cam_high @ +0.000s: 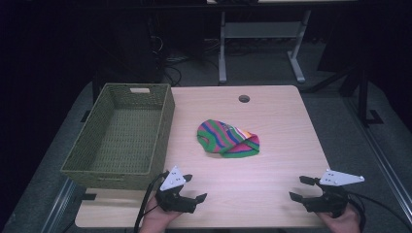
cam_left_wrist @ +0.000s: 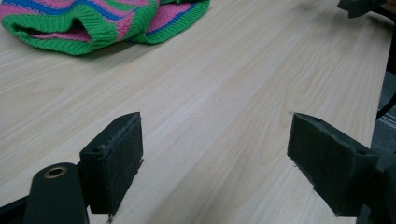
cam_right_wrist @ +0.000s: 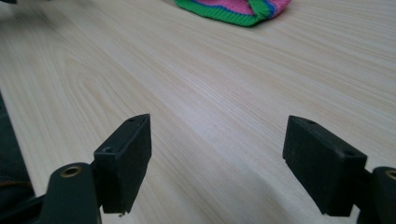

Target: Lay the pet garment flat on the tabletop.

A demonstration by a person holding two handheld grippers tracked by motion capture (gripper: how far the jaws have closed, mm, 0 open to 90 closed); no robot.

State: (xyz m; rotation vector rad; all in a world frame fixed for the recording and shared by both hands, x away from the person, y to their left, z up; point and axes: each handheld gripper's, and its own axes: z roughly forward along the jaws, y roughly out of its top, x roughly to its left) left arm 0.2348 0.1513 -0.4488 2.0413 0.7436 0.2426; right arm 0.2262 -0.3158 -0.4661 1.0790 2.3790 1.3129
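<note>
Nothing is judged done yet. The striped knit hat [cam_high: 228, 139] is seen lying crumpled at the middle of the bench [cam_high: 272, 194], untouched, well apart from both grippers. The woven basket [cam_high: 87, 158] is set at the left edge of the bench, with nothing seen inside. The left gripper [cam_high: 192, 188] is held at the near edge, just right of the basket's near corner, jaws spread wide and nothing between them; the hat is seen far off ahead in the left gripper view [cam_left_wrist: 93, 23]. The right gripper [cam_high: 301, 188] is held at the near right, jaws likewise released and bare. Reaching, grasping the hat and, probably, dropping it into the basket are all left to do.
</note>
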